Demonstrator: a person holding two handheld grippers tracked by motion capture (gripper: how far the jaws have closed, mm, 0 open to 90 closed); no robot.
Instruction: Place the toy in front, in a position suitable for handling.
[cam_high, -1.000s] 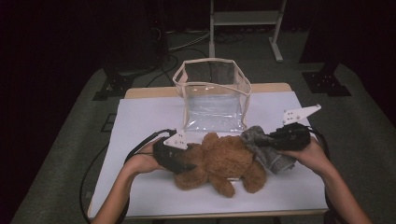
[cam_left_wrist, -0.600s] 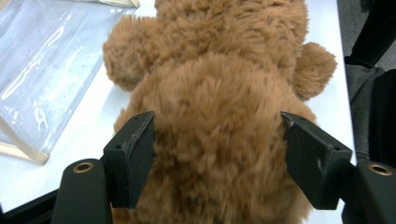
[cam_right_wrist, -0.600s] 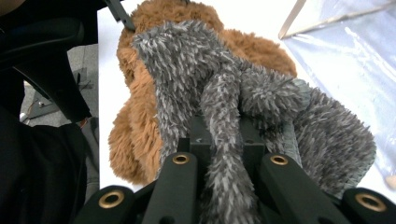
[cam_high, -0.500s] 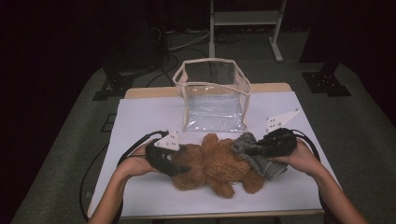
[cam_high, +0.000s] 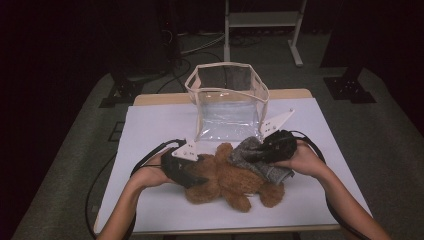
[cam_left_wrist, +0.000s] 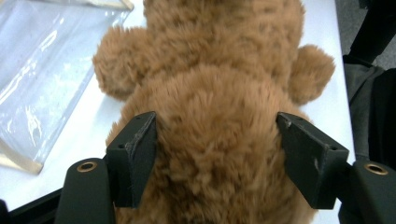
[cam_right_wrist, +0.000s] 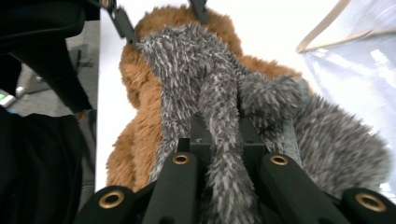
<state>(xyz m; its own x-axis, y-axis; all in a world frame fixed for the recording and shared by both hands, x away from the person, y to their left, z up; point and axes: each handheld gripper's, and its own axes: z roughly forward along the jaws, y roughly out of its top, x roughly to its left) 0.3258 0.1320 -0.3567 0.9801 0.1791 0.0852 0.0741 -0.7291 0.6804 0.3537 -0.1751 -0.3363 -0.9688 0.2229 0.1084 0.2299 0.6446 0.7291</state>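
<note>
A brown teddy bear lies on the white table. My left gripper has its jaws either side of the bear's head. The pads still sink into the fur, though the jaws have just been opening. My right gripper is shut on a thin limb of a grey plush toy. That toy drapes over the bear's right side. In the right gripper view the grey fur runs up from between the shut jaws across the brown bear.
A clear plastic bag with a beige rim stands open just behind the toys, and its side lies close to the bear. Dark floor, cables and a metal stand surround the table.
My right gripper has carried the grey plush toy leftward, further onto the bear. My left hand has stayed where it was.
</note>
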